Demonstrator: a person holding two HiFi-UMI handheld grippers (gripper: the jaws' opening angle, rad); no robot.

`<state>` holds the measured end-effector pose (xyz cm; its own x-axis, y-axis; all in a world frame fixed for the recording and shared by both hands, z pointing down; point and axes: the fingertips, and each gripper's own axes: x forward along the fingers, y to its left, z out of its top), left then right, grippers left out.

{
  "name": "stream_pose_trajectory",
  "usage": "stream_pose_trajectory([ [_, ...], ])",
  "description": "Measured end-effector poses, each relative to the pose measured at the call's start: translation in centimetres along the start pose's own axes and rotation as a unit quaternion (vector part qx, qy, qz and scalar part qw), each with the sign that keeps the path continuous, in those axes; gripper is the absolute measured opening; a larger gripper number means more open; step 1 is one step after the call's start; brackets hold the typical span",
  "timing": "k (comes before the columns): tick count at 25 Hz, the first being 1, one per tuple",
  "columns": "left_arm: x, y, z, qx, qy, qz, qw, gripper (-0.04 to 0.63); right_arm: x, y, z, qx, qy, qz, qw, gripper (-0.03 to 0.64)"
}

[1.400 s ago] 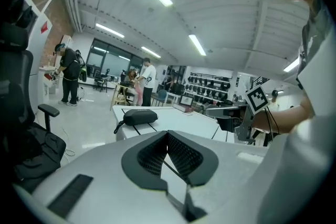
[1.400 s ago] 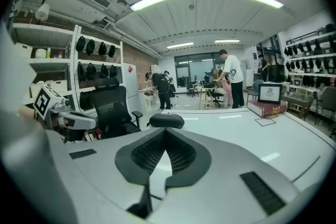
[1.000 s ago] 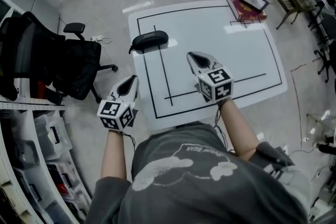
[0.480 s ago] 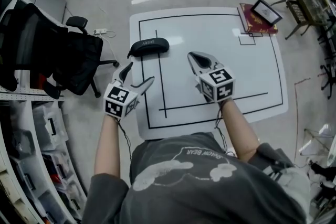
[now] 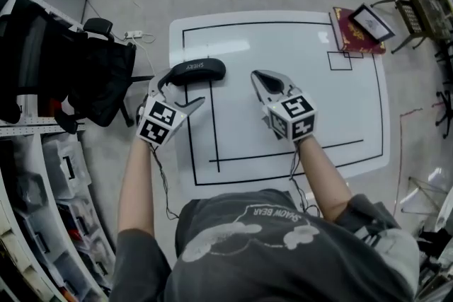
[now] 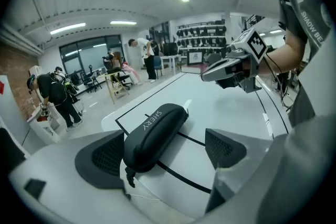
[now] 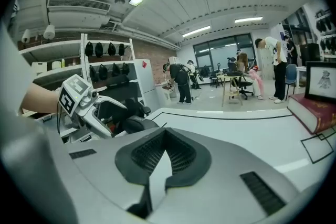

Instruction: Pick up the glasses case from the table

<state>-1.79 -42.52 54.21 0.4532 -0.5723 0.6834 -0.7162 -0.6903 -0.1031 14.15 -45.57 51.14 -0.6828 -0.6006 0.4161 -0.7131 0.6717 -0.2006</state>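
The black glasses case [image 5: 195, 71] lies near the left edge of the white table [image 5: 304, 74], across a black line. My left gripper [image 5: 181, 90] reaches it from the near left; its jaws are opening. In the left gripper view the case [image 6: 155, 134] lies between the two pads, close to the left pad [image 6: 105, 157], with a clear gap to the right one. My right gripper [image 5: 260, 78] hovers over the table's middle, to the right of the case, with its jaws shut and nothing in them [image 7: 165, 139]. The right gripper view shows the left gripper [image 7: 86, 107] beside the case.
A red book [image 5: 354, 35] with a framed picture [image 5: 374, 21] on it sits at the table's far right corner. A black office chair draped with dark clothing [image 5: 92, 81] stands left of the table. Shelving [image 5: 42, 223] runs along the left. People stand far off [image 6: 52, 97].
My left gripper moved forward and inward from the table's near left edge to the case, rolled, and went from shut to wide open. The right gripper shifted slightly forward and stayed shut.
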Motion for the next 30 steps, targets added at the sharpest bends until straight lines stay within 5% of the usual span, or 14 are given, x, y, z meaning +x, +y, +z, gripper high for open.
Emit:
stream_pose_trajectory([
  [6,2.7,1.5,-0.6,0.076,0.066,-0.017,0.9948,0.464,1.8,-1.2,-0.5,0.015,0.012,0.014,1.0,0.0],
  [14,5.3,1.3,-1.6,0.163,0.15,-0.076,0.9721,0.463,3.7,-1.9,-0.3,0.022,0.011,0.019,1.0,0.0],
  [25,7.1,1.2,-2.7,0.15,0.207,-0.151,0.9548,0.42,3.9,-3.2,-0.7,0.032,0.014,0.014,0.999,0.0],
  [30,7.2,1.4,-2.4,0.153,0.201,-0.147,0.9566,0.358,3.5,-3.4,-1.0,0.031,0.016,0.007,0.999,0.0],
])
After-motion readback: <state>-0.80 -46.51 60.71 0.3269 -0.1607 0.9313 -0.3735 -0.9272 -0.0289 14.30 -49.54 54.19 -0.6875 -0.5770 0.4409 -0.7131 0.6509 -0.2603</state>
